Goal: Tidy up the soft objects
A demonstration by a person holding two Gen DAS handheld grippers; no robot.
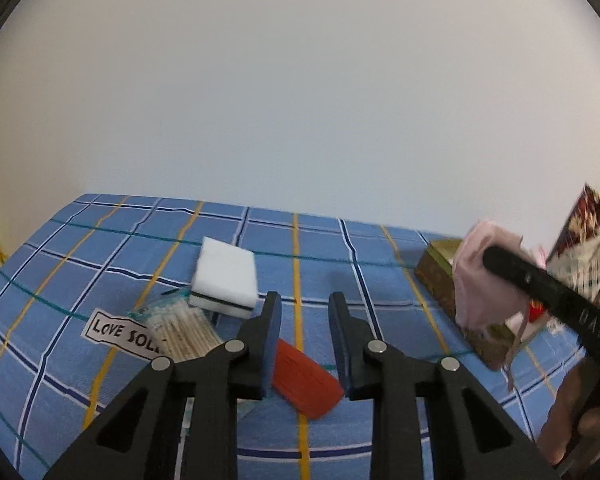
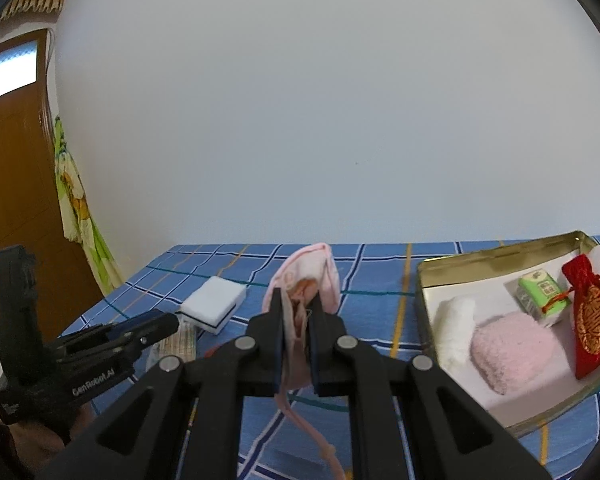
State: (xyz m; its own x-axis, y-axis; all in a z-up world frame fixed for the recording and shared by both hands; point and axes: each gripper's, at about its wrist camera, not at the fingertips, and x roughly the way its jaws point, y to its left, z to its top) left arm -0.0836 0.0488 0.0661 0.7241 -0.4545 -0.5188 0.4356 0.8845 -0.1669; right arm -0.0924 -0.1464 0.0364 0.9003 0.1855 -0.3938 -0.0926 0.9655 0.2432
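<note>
Above the checked cloth (image 2: 380, 264), right hand-held gripper (image 2: 296, 320) pinches a pink pouch (image 2: 316, 268); left hand-held gripper (image 1: 304, 308) gapes empty.

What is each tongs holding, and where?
Right tongs pinch the pink drawstring pouch near its gathered neck, cords dangling below. Left tongs are open and hold nothing.

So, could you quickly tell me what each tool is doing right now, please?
Left tool: open, holding nothing.
Right tool: closed on the pink pouch.
</note>
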